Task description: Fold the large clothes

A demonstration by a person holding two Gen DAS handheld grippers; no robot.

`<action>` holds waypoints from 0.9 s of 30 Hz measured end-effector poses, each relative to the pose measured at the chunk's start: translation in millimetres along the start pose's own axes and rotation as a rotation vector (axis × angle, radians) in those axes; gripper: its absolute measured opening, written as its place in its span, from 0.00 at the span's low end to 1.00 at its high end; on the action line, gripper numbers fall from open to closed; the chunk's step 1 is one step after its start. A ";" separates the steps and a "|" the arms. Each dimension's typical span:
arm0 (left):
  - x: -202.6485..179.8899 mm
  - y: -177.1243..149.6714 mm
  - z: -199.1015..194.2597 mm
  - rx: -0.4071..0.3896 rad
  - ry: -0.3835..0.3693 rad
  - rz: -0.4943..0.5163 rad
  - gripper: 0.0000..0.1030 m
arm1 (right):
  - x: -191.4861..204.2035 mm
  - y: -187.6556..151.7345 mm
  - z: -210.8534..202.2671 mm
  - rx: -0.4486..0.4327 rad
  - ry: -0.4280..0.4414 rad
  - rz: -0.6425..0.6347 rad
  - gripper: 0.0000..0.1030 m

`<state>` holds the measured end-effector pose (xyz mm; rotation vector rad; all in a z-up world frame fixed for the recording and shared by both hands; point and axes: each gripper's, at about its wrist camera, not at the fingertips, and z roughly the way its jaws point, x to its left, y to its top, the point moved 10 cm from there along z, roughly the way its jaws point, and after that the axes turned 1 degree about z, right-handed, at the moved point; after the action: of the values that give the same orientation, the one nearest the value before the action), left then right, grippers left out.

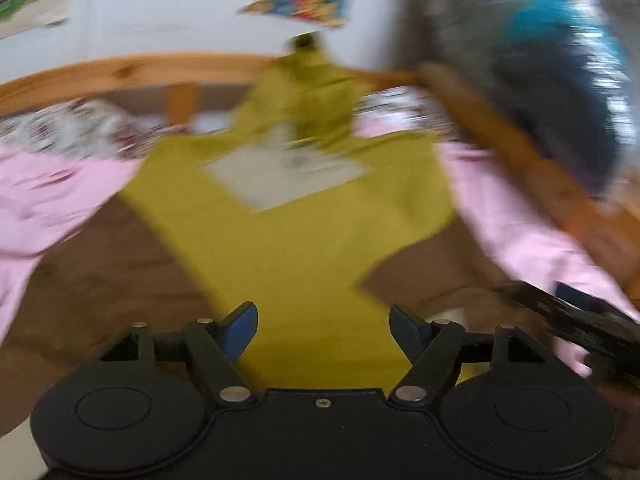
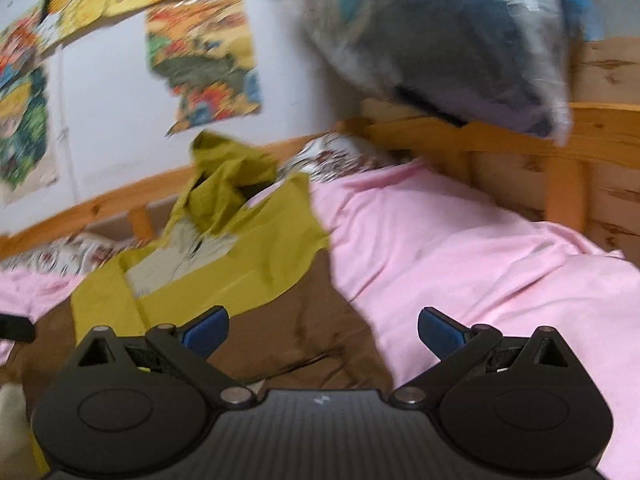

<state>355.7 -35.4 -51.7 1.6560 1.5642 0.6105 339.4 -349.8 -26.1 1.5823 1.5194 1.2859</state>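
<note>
A mustard-yellow garment (image 1: pixel 304 240) with a pale printed panel (image 1: pixel 288 176) on its chest is lying spread across the middle of a brown-covered bed (image 2: pixel 280 344), its upper end bunching up against the far wooden rail (image 1: pixel 132 66) where the fabric is standing crumpled rather than flat. The left gripper (image 1: pixel 323 330) is hovering over the near end of the garment with its jaws standing wide and nothing between them; the yellow cloth is passing beneath, not pinched. The right gripper (image 2: pixel 323 334) is likewise gaping and holding nothing, poised over bare brown cover near the bed's near edge, with a pink sheet (image 2: pixel 460 248) lying along the right side. A plastic-wrapped bundle (image 2: pixel 448 40) is sitting at the far right corner above the rail. The garment appears laid out but not yet folded; the fold looks about to begin. The next move is likely calling for both grippers to take hold of an edge or sleeve of the garment, and for the crumpled far end to be flattened.
</note>
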 end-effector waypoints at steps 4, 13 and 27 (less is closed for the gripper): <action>40.5 -14.8 10.0 0.053 0.101 -0.067 0.73 | 40.2 -22.9 8.2 0.097 0.125 -0.121 1.00; 58.8 -34.2 12.5 0.105 0.131 -0.054 0.75 | 88.6 -71.4 20.8 0.368 0.307 -0.201 0.44; 66.2 -30.5 -0.1 0.081 0.147 -0.041 0.76 | 92.0 -64.0 30.5 0.186 0.092 -0.563 0.19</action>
<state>345.8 28.0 -86.1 1.6656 1.7450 0.6683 331.0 -243.8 -73.0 1.0818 2.0029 0.9246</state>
